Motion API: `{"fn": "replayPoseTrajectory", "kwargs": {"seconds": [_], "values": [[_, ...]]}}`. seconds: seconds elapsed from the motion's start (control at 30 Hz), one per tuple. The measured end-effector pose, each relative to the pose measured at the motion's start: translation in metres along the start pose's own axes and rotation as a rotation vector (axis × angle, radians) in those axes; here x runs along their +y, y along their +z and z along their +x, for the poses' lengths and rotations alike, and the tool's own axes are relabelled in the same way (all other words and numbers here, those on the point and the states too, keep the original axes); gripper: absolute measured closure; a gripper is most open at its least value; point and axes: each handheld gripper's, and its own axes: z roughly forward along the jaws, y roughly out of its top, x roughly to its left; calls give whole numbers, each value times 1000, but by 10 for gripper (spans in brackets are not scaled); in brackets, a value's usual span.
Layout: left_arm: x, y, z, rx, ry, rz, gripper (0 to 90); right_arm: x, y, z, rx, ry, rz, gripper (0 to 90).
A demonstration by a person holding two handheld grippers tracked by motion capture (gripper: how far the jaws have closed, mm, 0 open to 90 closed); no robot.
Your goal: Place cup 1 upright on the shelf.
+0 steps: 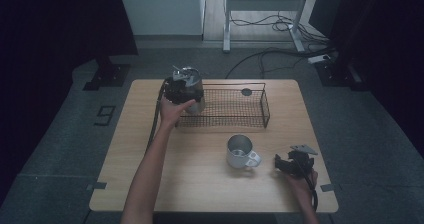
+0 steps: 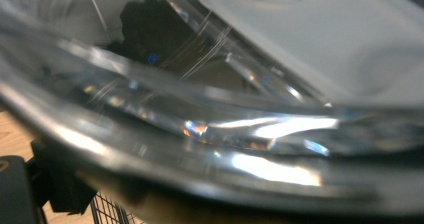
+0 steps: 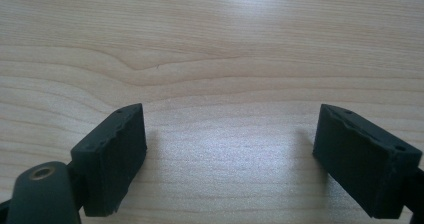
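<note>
A shiny metal cup (image 1: 196,100) hangs over the left end of a black wire basket (image 1: 265,107). My left gripper (image 1: 184,88) is shut on the cup's rim from the left, held by a hand. In the left gripper view the cup's gleaming wall (image 2: 225,134) sits right against the lens, and one black fingertip (image 2: 15,189) shows at the bottom left. A second metal mug (image 1: 240,151) with a handle stands upright on the table in front of the basket. My right gripper (image 1: 285,165) (image 3: 230,154) rests open near the table's front right, with bare wood between its jaws.
The wooden table (image 1: 200,184) carries the basket at its far middle, with a small dark round thing (image 1: 246,91) lying inside at the back. Cables and a desk frame (image 1: 262,6) stand on the floor beyond the table.
</note>
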Motion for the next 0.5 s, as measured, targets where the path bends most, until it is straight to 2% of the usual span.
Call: {"fn": "replayPoseTrajectory", "kwargs": {"seconds": [0.5], "values": [[-11,17,-4,15,-7,27,38,0,0,0,1,0,0,132]]}}
